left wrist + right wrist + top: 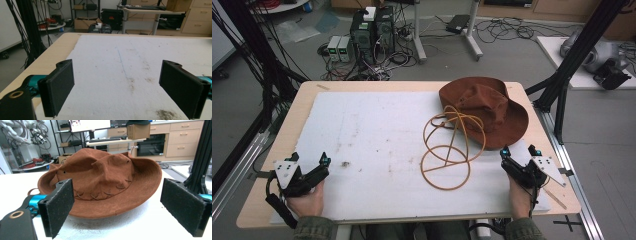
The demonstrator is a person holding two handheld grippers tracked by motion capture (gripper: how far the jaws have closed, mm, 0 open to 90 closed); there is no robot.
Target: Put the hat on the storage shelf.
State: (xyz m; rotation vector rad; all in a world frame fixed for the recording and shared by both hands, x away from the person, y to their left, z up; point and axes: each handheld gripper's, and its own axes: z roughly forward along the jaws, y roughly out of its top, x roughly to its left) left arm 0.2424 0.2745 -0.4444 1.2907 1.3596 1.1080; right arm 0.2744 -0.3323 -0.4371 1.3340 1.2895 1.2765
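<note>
A brown suede hat [486, 107] with a wide brim lies at the table's far right; it looms close ahead in the right gripper view [105, 180]. A yellow wire stand [452, 150] of looped rings sits just in front of the hat. My right gripper [519, 152] rests open at the front right, a short way from the hat's brim, with nothing between its jaws [117, 207]. At the front left my left gripper [309, 161] is open too, over bare white sheet [117, 85].
A white foam sheet [377, 130] with brown stains covers most of the wooden table [294, 115]. Black frame posts [567, 75] stand at the right edge. Cables and computer boxes [369, 35] lie on the floor beyond the far edge.
</note>
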